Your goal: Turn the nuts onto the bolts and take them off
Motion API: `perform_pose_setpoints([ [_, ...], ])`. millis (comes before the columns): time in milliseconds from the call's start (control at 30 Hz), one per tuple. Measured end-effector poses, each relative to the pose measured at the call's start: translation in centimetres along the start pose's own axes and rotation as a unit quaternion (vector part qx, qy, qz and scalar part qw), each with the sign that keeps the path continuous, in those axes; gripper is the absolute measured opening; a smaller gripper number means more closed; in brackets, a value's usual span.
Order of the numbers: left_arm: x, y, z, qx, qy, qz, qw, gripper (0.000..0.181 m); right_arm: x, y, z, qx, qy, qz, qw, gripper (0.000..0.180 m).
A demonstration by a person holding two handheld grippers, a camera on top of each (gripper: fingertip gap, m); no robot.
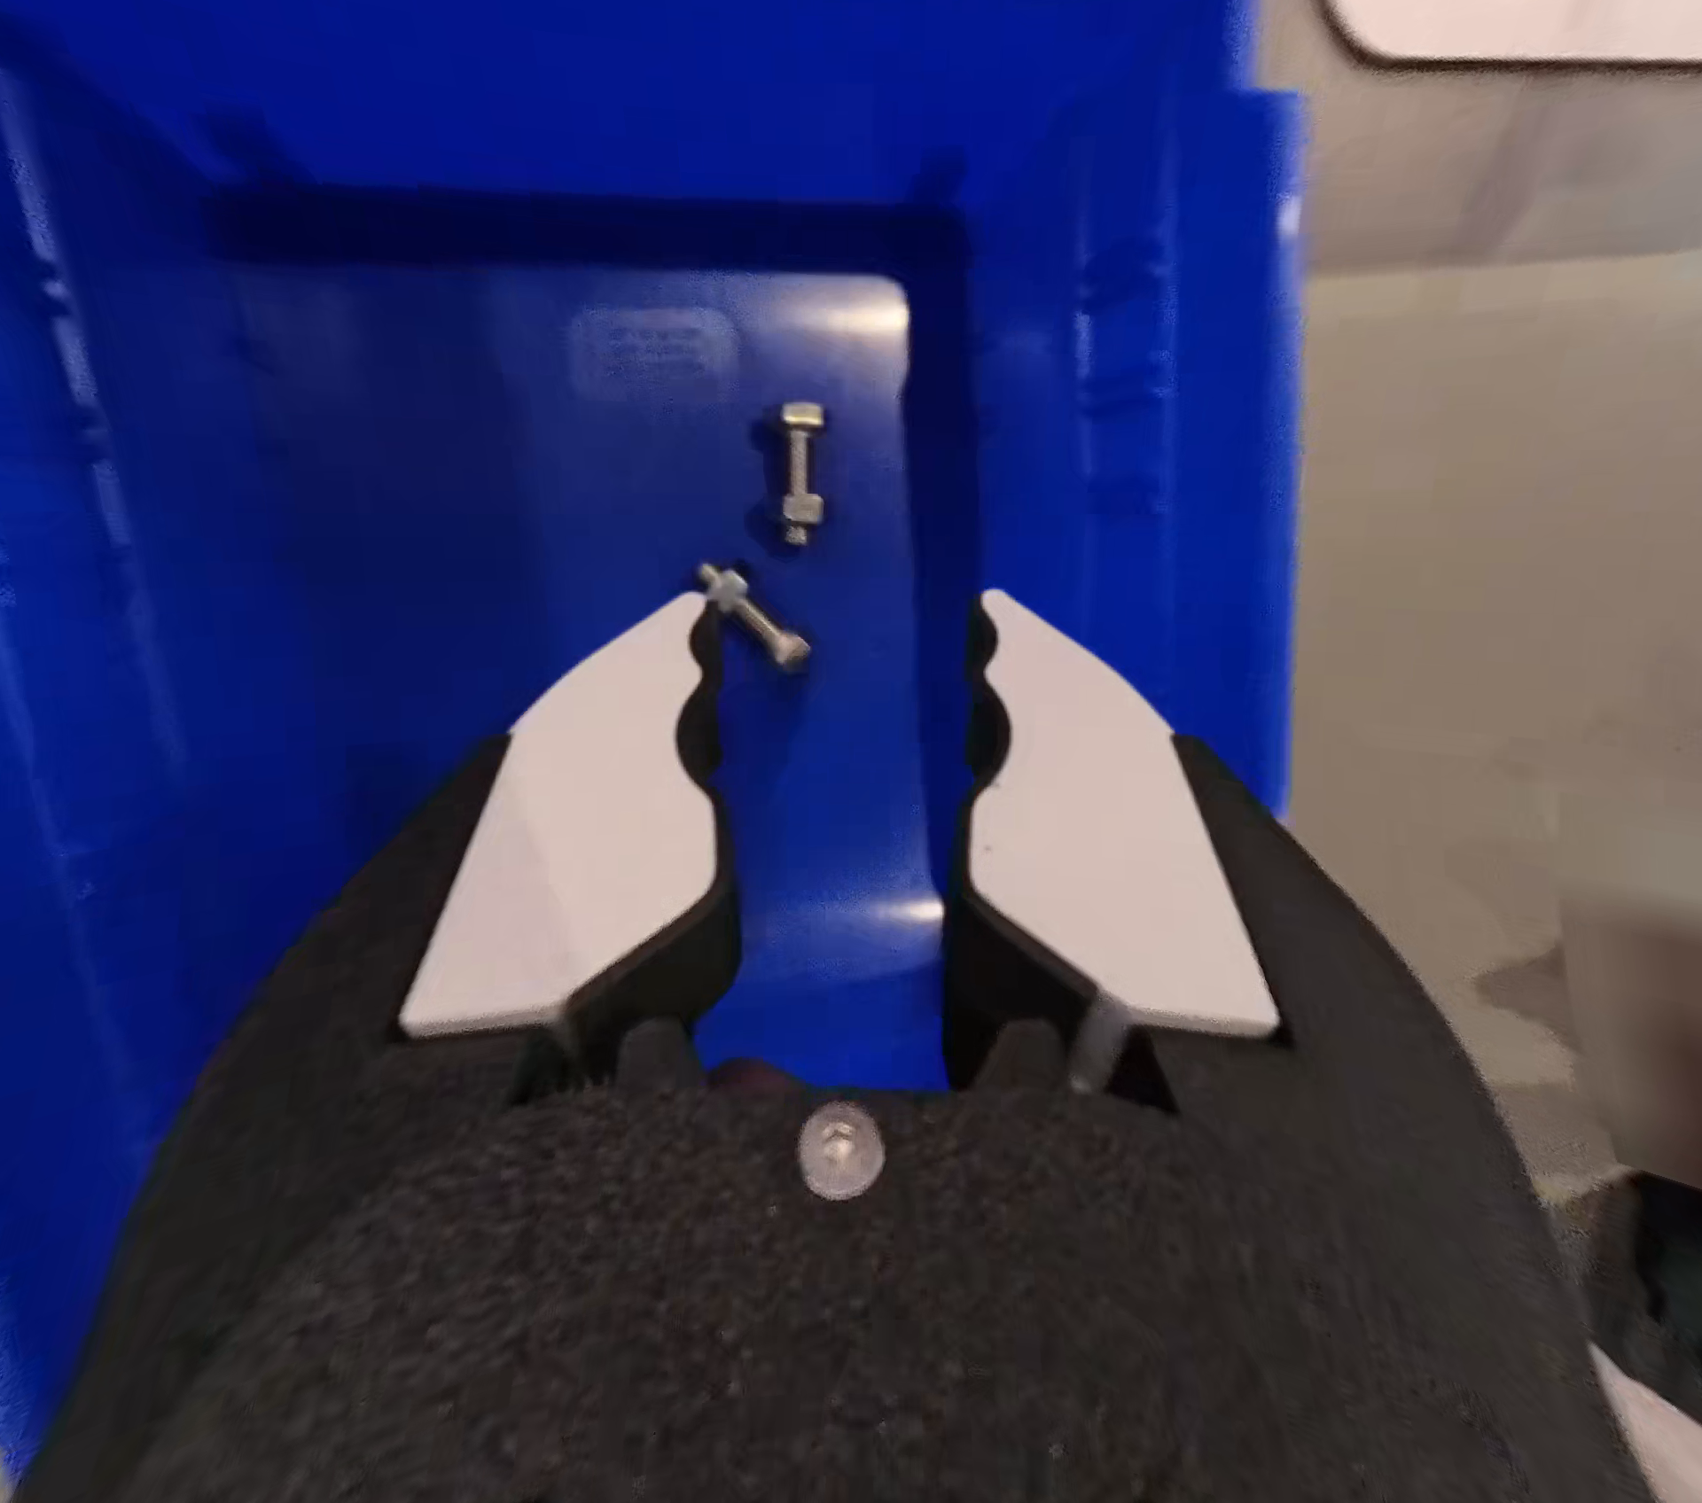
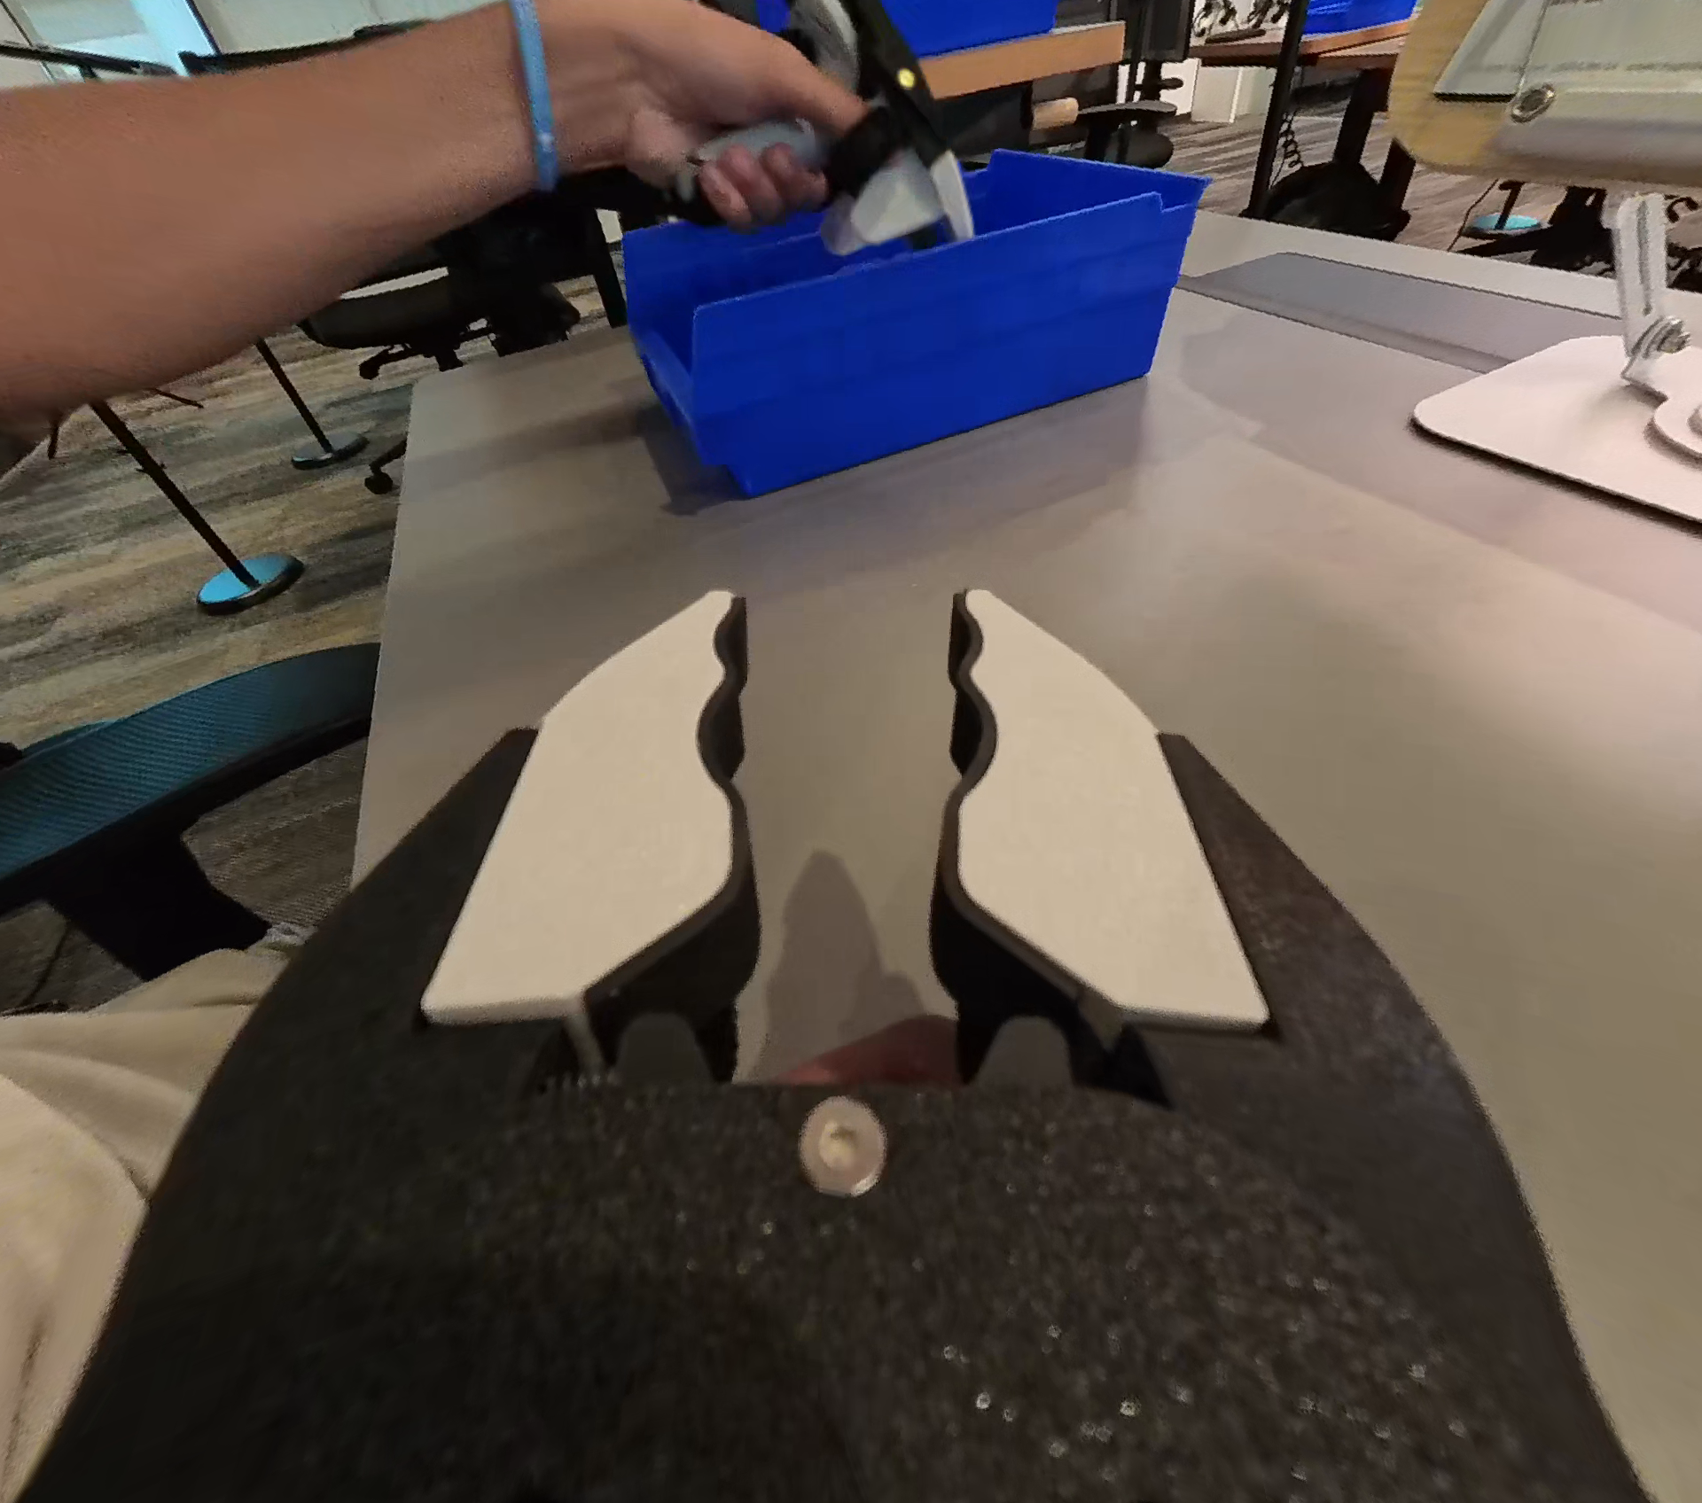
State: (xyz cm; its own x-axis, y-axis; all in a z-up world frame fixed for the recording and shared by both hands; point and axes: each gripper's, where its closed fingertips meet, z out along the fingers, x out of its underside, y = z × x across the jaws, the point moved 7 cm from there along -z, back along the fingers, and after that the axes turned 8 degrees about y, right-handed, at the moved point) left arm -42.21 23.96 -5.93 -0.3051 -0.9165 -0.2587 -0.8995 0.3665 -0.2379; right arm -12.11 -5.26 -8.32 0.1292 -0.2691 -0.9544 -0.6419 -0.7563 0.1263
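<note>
- Two small steel bolts, the upper bolt (image 1: 799, 469) and the slanted bolt (image 1: 753, 616), each wearing a nut, lie mid-frame on the blue bin (image 1: 460, 538) floor
- Light, rigid, slippery: best pinched across the shank
- Left gripper (image 1: 838, 607) gapes empty above them; right gripper (image 2: 847, 607) gapes empty, lower centre

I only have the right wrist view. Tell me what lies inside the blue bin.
Observer: Two bolts lie on the blue bin floor, each with a nut on it: an upright bolt and a slanted bolt.
Operator: Report where the left gripper is.
Observer: The left gripper is open; its left finger tip is beside the slanted bolt.
Operator: Say whether it holds anything.
Observer: Nothing lies between its fingers.
</note>
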Motion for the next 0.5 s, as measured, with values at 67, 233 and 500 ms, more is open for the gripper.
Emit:
perform_pose_setpoints([
  [67,-0.8,0.3,1.5,-0.009,0.030,0.002,1.000,0.048,0.1,0.0,0.0,0.003,0.004,-0.003,1.000,0.042],
  [233,-1.4,0.8,4.1,-0.043,0.073,0.015,0.996,0.044,0.3,-0.2,0.1,0.010,0.011,-0.005,1.000,0.041],
  [500,-1.4,0.8,6.3,-0.059,0.085,0.038,0.994,0.020,0.7,-0.2,0.4,0.009,0.027,-0.006,1.000,0.041],
])
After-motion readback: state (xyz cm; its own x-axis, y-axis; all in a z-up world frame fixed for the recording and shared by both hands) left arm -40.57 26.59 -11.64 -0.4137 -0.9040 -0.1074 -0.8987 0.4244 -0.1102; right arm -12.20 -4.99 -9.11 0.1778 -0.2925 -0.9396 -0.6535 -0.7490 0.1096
